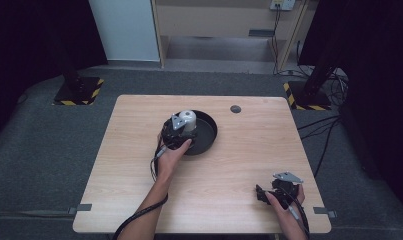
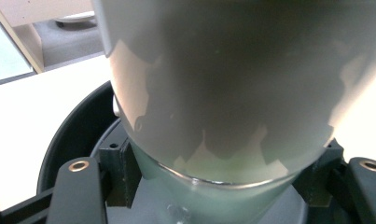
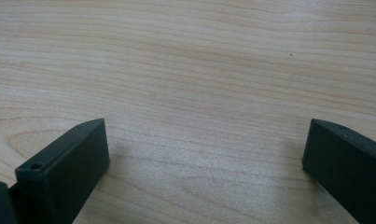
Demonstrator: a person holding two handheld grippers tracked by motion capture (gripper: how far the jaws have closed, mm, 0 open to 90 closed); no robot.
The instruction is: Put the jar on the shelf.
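While I hold one gripper in each hand, my left gripper [image 1: 180, 131] is over the black pan [image 1: 207, 131], and its jaws are squeezing a white cup [image 1: 188, 119]. The cup sits inside the pan, on the side of the pan nearest my left hand [image 1: 171, 152]. In the left gripper view the cup [image 2: 223, 93] looks very big and pale, with a grey shadow on it, and a black jaw presses on each side of it near its bottom edge. The dark rim of the pan [image 2: 66, 135] curves around behind the cup. The pan is near the middle of the wooden table [image 1: 139, 175]. A small dark round spot [image 1: 235, 109] is on the table past the pan, nearer the far edge. My right gripper [image 1: 261, 194] is well away from the pan, close to the near corner of the table by my right hand [image 1: 284, 200]. Its jaws are spread wide apart with nothing between them, just bare wood [image 3: 199, 84] under them.
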